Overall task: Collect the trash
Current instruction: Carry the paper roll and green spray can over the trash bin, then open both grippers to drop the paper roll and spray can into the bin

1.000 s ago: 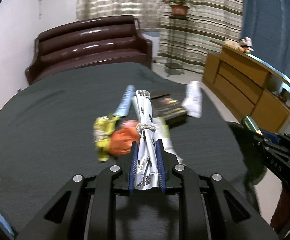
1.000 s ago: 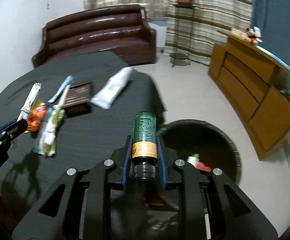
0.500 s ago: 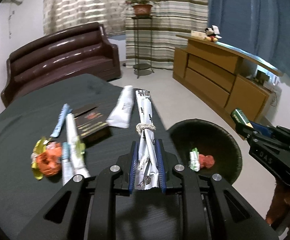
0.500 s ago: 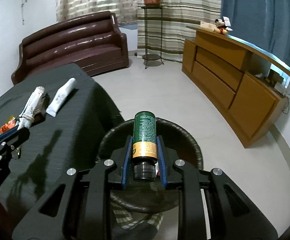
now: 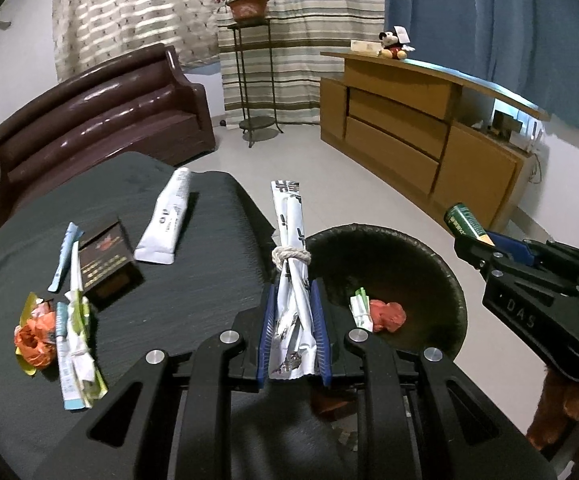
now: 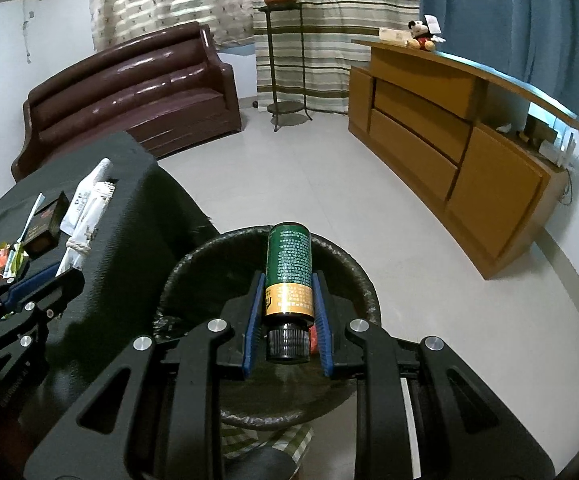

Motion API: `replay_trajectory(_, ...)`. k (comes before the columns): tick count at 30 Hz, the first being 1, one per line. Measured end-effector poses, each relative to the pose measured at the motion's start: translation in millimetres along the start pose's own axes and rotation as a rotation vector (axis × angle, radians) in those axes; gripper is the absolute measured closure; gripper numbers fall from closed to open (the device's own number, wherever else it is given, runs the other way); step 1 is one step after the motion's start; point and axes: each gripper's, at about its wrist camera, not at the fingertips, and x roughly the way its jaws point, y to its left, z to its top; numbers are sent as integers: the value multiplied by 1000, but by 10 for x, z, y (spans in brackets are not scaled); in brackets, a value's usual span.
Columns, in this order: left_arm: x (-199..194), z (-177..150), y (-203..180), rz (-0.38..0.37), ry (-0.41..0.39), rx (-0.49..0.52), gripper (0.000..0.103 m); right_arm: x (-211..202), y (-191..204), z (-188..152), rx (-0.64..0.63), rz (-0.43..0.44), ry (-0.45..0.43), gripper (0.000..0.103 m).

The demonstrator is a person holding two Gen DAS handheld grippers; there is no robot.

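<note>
My left gripper (image 5: 293, 300) is shut on a long white knotted wrapper (image 5: 289, 240), held at the table's right edge next to the round dark trash bin (image 5: 429, 256). The bin holds a red crumpled scrap (image 5: 387, 315) and a green-white wrapper (image 5: 359, 307). My right gripper (image 6: 288, 280) is shut on a green can (image 6: 289, 264) with a gold band, held over the bin (image 6: 193, 264). On the dark table (image 5: 209, 240) lie a white tube (image 5: 165, 216), a dark box (image 5: 105, 260), a blue sachet (image 5: 64, 256), green-white wrappers (image 5: 75, 340) and an orange wrapper (image 5: 33, 340).
A brown sofa (image 5: 97, 120) stands behind the table. A wooden sideboard (image 5: 421, 132) with a Mickey toy (image 5: 393, 44) lines the right wall. A plant stand (image 5: 253, 80) stands before striped curtains. Pale tiled floor (image 6: 329, 184) lies beyond the bin.
Both grippers have swung right, away from the table's trash toward the bin. The can now hangs over the bin and the knotted wrapper sits at its left rim.
</note>
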Motion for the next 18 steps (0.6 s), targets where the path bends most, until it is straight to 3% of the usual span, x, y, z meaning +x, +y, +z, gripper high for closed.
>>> replay_trajectory(16,268,158,-265,7,41,35,83,221,-178,95,36,-1,6,80)
replay_trajectory(18,278,167,-277,12,42,35,79,241,-188,99,40,1,6,79)
